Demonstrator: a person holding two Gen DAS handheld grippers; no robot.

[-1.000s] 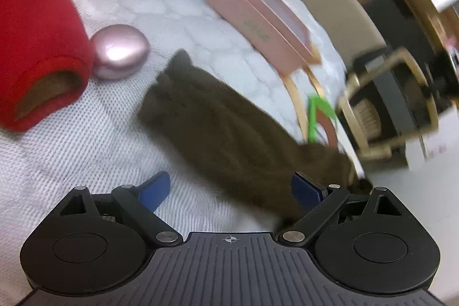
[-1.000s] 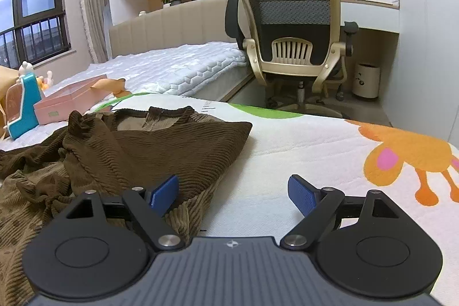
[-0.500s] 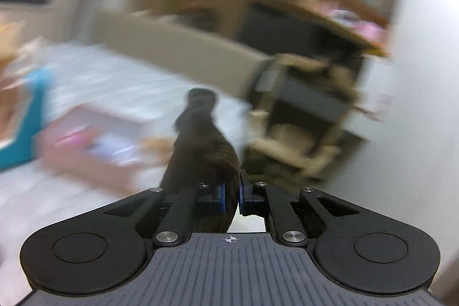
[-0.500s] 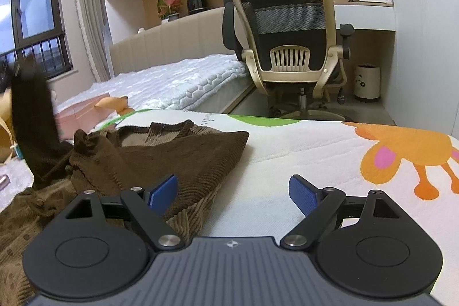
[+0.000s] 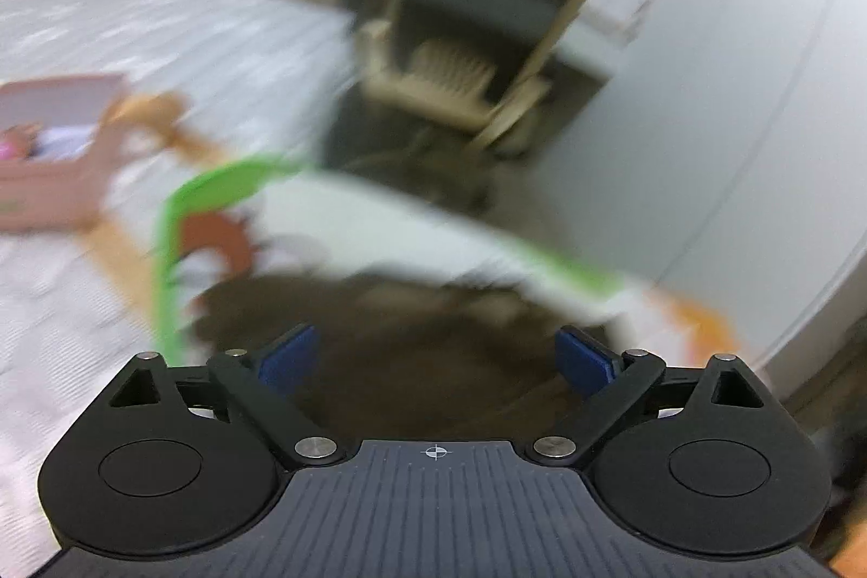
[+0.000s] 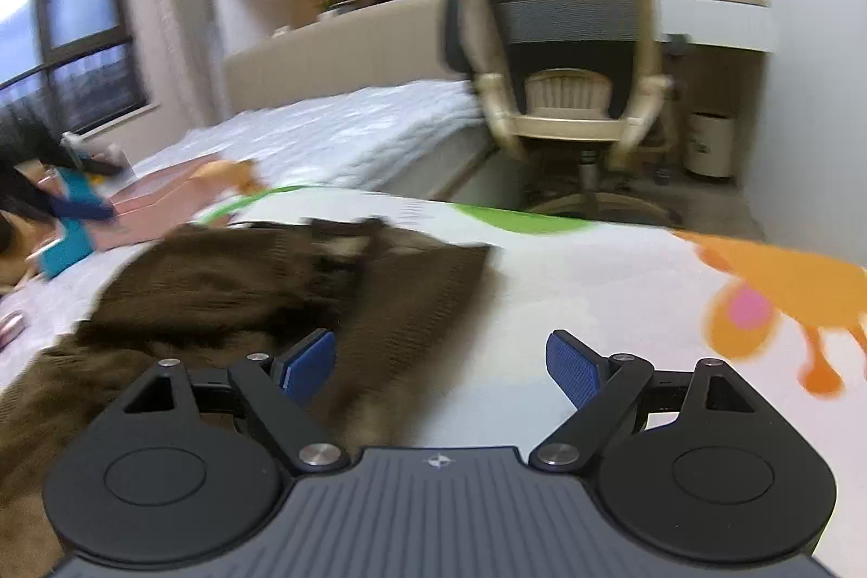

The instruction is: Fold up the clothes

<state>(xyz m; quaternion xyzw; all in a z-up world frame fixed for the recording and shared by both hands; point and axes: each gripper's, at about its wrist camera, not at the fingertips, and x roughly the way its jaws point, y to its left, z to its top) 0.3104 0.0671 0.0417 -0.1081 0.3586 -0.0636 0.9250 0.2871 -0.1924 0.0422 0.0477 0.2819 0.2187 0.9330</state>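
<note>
Two handheld grippers hovered over a brown garment on a bed, both views blurred.

In the left wrist view, the left gripper (image 5: 436, 356) had its jaws spread wide and held nothing; the brown garment (image 5: 412, 345) lay below and between its blue pads (image 5: 287, 356), on a white mat (image 5: 379, 226) with a green border. A pink box (image 5: 49, 155) sat to the left, and an office chair (image 5: 466, 36) stood beyond the bed. In the right wrist view, the right gripper (image 6: 441, 361) was likewise wide open and empty; the rumpled brown garment (image 6: 244, 285) lay ahead and to the left, passing under its left pad, on the mat (image 6: 596, 285) with its orange cartoon print (image 6: 780, 291). The office chair (image 6: 569, 52) stood behind.
</note>
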